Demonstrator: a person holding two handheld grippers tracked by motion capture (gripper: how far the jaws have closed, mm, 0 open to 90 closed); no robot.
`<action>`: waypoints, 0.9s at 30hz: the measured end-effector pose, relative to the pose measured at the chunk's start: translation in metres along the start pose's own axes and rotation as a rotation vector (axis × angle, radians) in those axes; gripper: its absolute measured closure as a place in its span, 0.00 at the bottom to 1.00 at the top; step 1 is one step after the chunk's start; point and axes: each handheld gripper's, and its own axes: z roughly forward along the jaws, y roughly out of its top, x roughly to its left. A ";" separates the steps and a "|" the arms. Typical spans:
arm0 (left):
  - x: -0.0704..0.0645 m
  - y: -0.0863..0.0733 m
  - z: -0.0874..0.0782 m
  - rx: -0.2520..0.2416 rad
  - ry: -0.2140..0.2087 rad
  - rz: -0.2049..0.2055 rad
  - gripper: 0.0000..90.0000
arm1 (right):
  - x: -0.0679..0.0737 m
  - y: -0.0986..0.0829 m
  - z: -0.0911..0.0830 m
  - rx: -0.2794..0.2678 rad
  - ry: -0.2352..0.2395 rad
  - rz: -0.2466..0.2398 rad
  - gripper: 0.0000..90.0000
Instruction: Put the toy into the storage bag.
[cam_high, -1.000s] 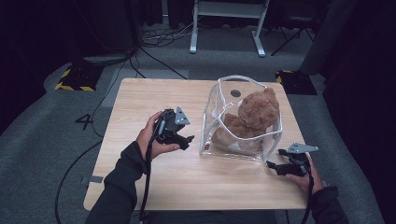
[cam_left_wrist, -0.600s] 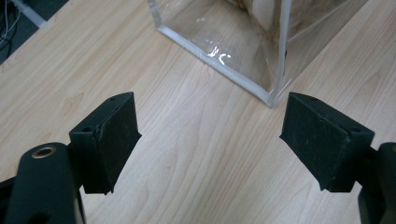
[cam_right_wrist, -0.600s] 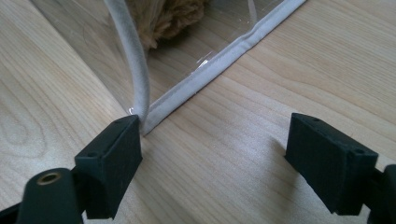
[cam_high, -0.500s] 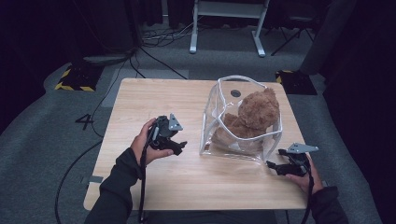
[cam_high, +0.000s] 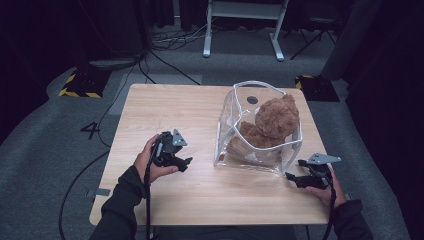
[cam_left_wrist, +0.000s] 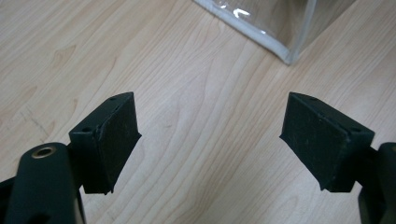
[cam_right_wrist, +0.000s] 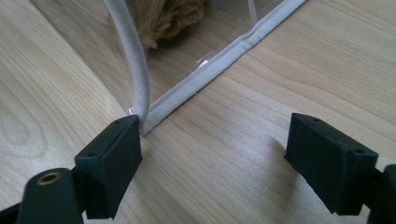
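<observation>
Clear bag (cam_high: 260, 150) holding brown teddy bear (cam_high: 272, 122) stood on desk (cam_high: 165, 110) right of centre, left gripper (cam_high: 186, 162) held well apart with jaws spread, right gripper (cam_high: 292, 177) at bag's near corner, jaws spread, nothing gripped

My right gripper view cuts the bear (cam_right_wrist: 175, 18) down to a fur tuft behind the bag (cam_right_wrist: 224, 56) wall.

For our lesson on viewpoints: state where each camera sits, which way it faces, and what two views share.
High view: above the person's side, facing forward and down on the table; forearms, both hands.
Left gripper view: rides the left gripper, facing bare wood; jaws apart.
Right gripper view: rides the right gripper, facing the bag's corner; jaws apart.
All share the clear bag.
</observation>
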 end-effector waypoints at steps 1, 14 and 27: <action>0.001 -0.003 0.001 0.001 -0.003 -0.005 0.21 | 0.000 0.000 0.000 0.000 0.000 0.000 0.20; 0.003 -0.033 0.015 0.044 0.006 -0.039 0.20 | 0.000 0.000 0.000 0.000 0.000 0.001 0.20; 0.006 -0.064 0.021 0.055 -0.012 -0.099 0.20 | 0.000 0.000 0.000 0.000 -0.001 0.002 0.20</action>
